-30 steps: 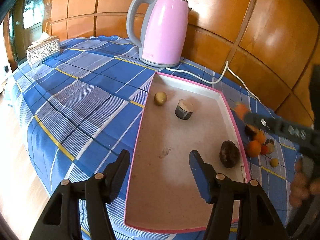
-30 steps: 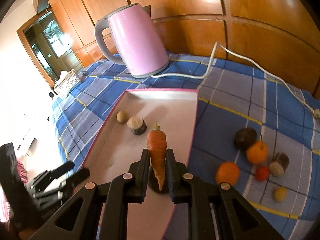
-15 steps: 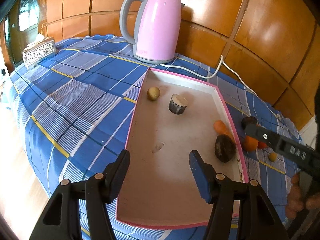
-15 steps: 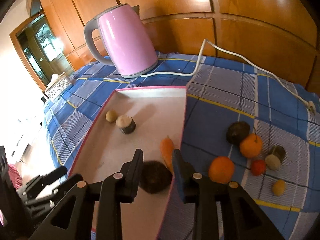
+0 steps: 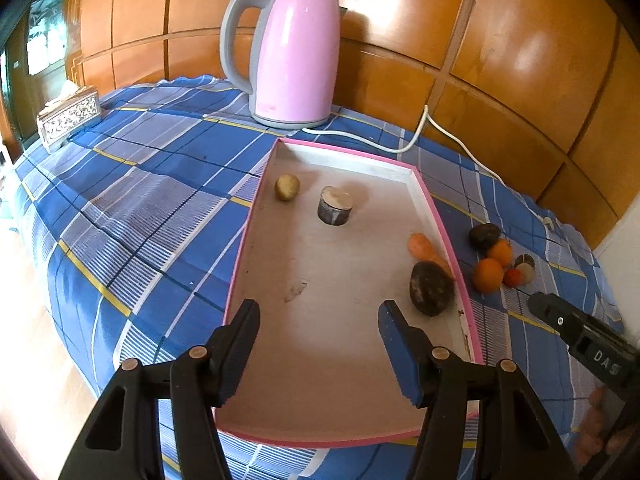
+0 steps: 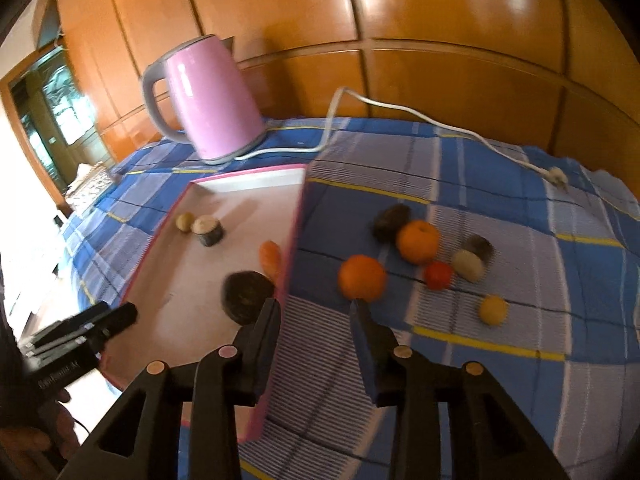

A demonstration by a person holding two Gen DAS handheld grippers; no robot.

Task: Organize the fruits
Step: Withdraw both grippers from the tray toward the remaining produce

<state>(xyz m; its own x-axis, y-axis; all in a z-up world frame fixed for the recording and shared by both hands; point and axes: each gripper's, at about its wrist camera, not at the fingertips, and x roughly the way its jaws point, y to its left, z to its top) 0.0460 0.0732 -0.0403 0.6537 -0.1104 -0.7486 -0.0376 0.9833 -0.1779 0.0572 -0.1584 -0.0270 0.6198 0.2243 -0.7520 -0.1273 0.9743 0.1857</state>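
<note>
Tray holding four items, seven fruits outside, both grippers spread, empty.

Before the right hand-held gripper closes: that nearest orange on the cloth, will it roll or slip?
The nearest orange looks round and sits free on the cloth, so a nudge would probably roll it. Its skin looks smooth, so off-centre pads may squeeze it out. It looks firm, so likely no crushing.

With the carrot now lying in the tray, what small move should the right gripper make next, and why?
Probably ease forward and open wider around the nearer orange. The right gripper is empty, its jaws have just been opening, and that orange sits on the cloth just beyond its fingertips. The carrot already lies inside the tray, while several fruits remain outside.
</note>
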